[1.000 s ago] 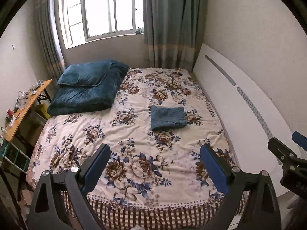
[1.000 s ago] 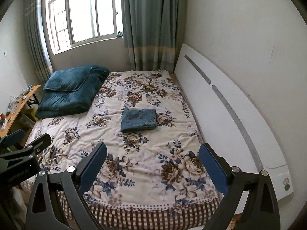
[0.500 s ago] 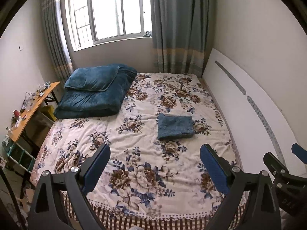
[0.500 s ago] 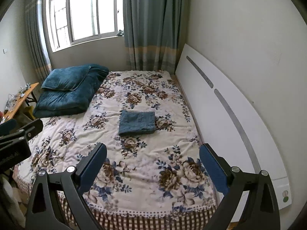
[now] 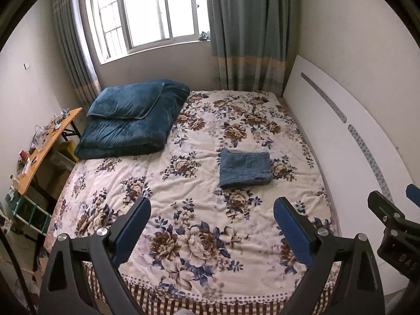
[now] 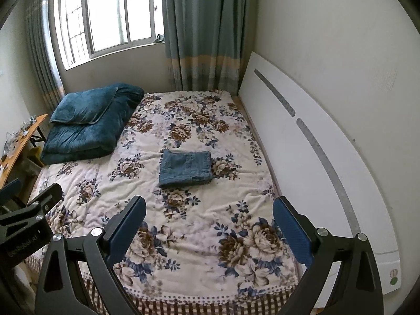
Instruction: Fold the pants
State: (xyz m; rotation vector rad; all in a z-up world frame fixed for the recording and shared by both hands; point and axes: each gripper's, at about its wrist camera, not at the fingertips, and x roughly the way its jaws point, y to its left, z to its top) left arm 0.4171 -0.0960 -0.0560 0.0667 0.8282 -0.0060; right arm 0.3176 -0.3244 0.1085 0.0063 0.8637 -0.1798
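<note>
Blue denim pants (image 5: 245,168) (image 6: 185,168) lie folded into a small flat rectangle on the flowered bedspread (image 5: 183,197) (image 6: 183,210), right of the bed's middle. My left gripper (image 5: 212,210) is open, held high over the near end of the bed, well short of the pants, with nothing between its blue pads. My right gripper (image 6: 209,208) is open too, also back from the pants and holding nothing. Each gripper shows at the edge of the other's view: the right one (image 5: 393,218), the left one (image 6: 29,204).
A folded dark teal quilt with a pillow (image 5: 131,120) (image 6: 89,126) fills the far left of the bed. A white headboard panel (image 5: 354,144) (image 6: 315,157) leans on the right wall. A cluttered wooden side table (image 5: 44,147) stands left of the bed, under a curtained window (image 5: 149,13).
Both grippers have drawn back and risen, so the bed and the folded pants sit lower and farther in both views. The pants have not moved.
</note>
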